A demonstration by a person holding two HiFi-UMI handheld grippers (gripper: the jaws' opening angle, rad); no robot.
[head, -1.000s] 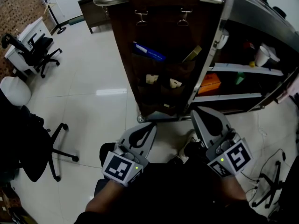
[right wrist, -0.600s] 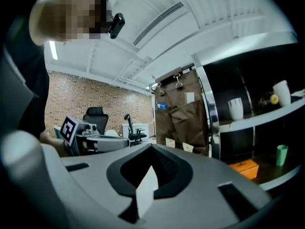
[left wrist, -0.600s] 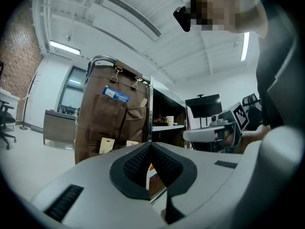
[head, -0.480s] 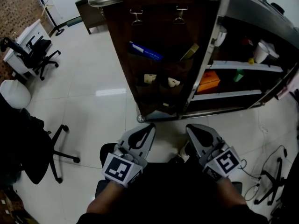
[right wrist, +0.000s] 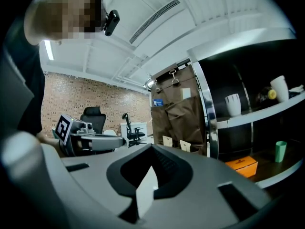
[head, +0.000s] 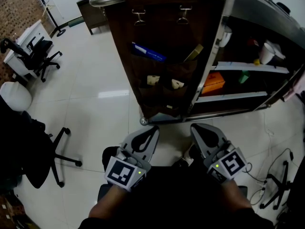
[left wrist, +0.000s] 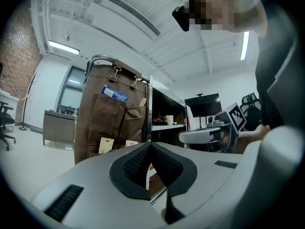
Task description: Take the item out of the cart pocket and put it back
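Blue flat pack (head: 150, 53) juts tilted from brown cart pocket (head: 145, 70); left tool (head: 154, 129), right tool (head: 195, 127) both closed, empty.

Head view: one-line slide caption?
Shut and empty, left gripper and right gripper held low before the brown cart pocket organizer.

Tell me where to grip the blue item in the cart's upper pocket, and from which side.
Pinch the blue item by its exposed upper strip, probably approaching from the front and slightly above. It sits slanted in the brown pocket organizer, and only that strip shows.
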